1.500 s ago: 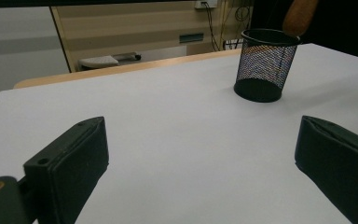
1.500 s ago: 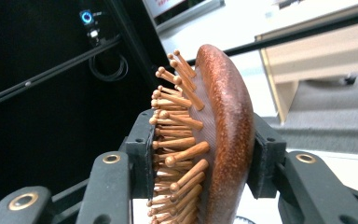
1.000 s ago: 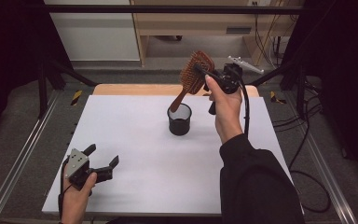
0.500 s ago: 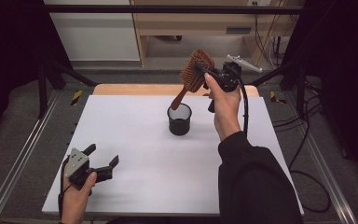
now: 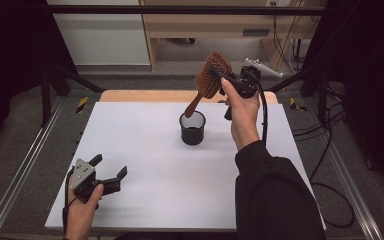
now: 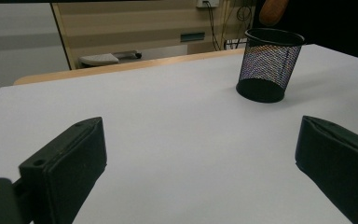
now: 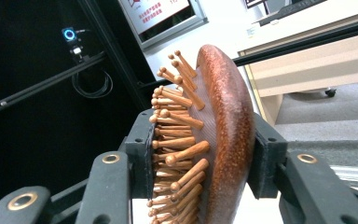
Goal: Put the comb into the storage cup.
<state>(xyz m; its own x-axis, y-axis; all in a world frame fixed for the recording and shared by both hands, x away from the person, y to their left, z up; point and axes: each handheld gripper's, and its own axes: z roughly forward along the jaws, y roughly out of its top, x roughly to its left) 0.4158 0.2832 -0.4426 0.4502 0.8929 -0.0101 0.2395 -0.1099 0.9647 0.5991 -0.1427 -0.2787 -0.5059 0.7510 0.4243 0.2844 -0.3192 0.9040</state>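
Honestly, nothing has really changed over the last second: compare with the earlier high view pictures and your hands, the brush and the cup all sit in the same spots. Your right gripper (image 5: 219, 78) is pinching the head of the wooden hairbrush (image 5: 208, 80), and the right gripper view makes that clear, with one pad pressed into the pegs and the other against the smooth rounded back of the hairbrush (image 7: 214, 140). The brush hangs in the air, tilted, handle pointing down toward the black mesh cup (image 5: 192, 128), with the handle tip just above the rim as far as I can tell; I can't say for sure whether it's already dipped inside. The cup stands upright near the middle of the white table (image 5: 145, 150), a bit toward the far side. Your left gripper (image 5: 108, 172) is parked low near the front left corner, well apart from the cup, jaws spread wide with nothing between them; the left gripper view looks across bare table to the cup (image 6: 269, 65). So to me this reads as a pause right before the drop: your grip looks solid, the handle is lined up, and lowering it straight into the cup looks like what's left.
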